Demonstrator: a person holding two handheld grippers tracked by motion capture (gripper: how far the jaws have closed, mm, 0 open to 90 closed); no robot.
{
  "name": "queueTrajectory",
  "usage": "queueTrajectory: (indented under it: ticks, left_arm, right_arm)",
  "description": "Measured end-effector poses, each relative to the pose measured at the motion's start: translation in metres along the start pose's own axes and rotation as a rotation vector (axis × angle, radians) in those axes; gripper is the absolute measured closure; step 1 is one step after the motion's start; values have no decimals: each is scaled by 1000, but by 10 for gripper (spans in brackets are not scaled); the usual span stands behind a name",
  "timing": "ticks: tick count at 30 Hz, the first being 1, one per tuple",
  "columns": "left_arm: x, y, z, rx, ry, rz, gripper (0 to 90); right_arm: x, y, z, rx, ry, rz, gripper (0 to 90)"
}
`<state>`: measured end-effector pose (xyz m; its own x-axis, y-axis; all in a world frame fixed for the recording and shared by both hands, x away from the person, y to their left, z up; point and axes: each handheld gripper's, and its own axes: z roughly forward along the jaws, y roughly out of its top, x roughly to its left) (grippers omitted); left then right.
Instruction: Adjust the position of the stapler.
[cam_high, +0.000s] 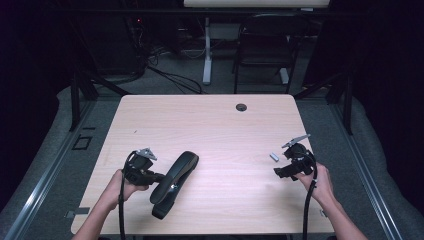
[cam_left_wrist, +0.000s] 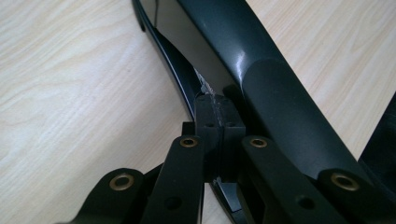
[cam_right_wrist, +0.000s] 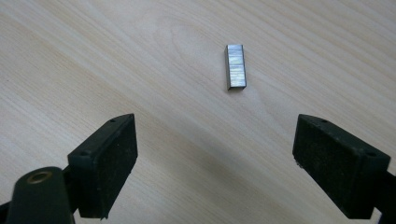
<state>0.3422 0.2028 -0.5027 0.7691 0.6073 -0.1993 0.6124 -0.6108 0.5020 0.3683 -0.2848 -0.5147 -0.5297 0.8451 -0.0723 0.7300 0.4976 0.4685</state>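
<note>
- Black stapler (cam_high: 175, 181) lies on the light wood-grain table (cam_high: 210, 130), near the front edge on the person's left, long axis running diagonally from near-left to far-right.
- Left gripper (cam_high: 161, 176): jaws brought together and clamped on the stapler at about mid-length. In the left gripper view the two pads meet on a thin edge of the stapler (cam_left_wrist: 261, 88), with its glossy curved top arm running off to the upper left.
- Left hand (cam_high: 120, 186) holds the gripper body just left of the stapler; cable trails back toward the table's front edge.
- Right gripper (cam_high: 278, 171): jaws spread wide apart, nothing between the pads. It sits low over the right side of the table, held by the right hand (cam_high: 320, 181).
- Strip of staples (cam_right_wrist: 236, 66), small, silvery, rectangular, lies flat on the bare wood ahead of the right gripper's open jaws, apart from both pads (cam_right_wrist: 105, 161). In the high view it sits just beyond the gripper's tips (cam_high: 274, 156).
- Stapler and staple strip are well apart, on opposite sides of the table.
</note>
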Motion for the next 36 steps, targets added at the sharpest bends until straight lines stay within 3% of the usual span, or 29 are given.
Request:
queueTrajectory:
  ticks: [6,12,20,25,29,36]
  left_arm:
    - [-4,1,1,14,-19,17,900]
    - [-8,-1,-1,32,-65,17,900]
    - [-15,-2,2,96,-127,52,891]
    - [-25,2,12,128,-127,84,880]
    - [-30,4,16,112,-136,86,882]
    - [-36,8,22,88,-116,89,882]
  right_arm:
    - [1,0,-1,1,8,0,135]
    - [1,0,-1,-2,4,-1,135]
    - [1,0,-2,-4,5,-3,135]
    - [1,0,-1,-3,15,-1,136]
    - [1,0,-2,-2,5,-4,136]
    - [2,0,0,1,3,-10,136]
